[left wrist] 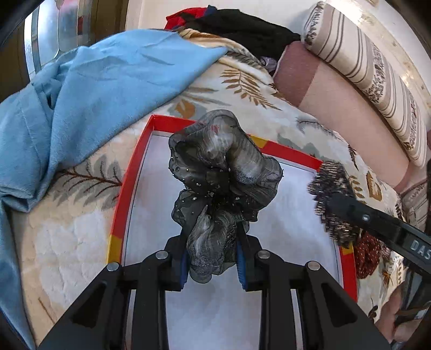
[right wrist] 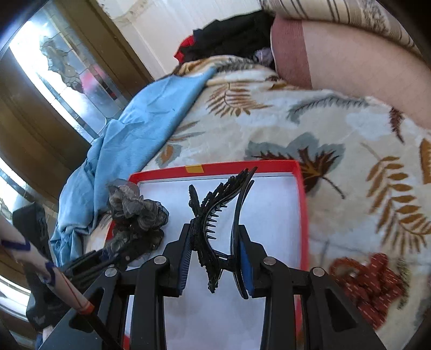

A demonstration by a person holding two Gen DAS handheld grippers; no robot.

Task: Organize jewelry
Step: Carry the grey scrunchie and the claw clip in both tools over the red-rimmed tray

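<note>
At frame centre, the left claw pinches a grey scrunchie above the red tray; the right claw clamps a black hair clip over that tray.

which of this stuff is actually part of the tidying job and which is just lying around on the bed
Part of the job:
- grey sheer fabric scrunchie in left gripper
- black toothed plastic hair clip in right gripper
- red-rimmed white box
- red dotted scrunchie

Just lying about:
- light blue cloth
- striped pillow
- black clothing
</note>
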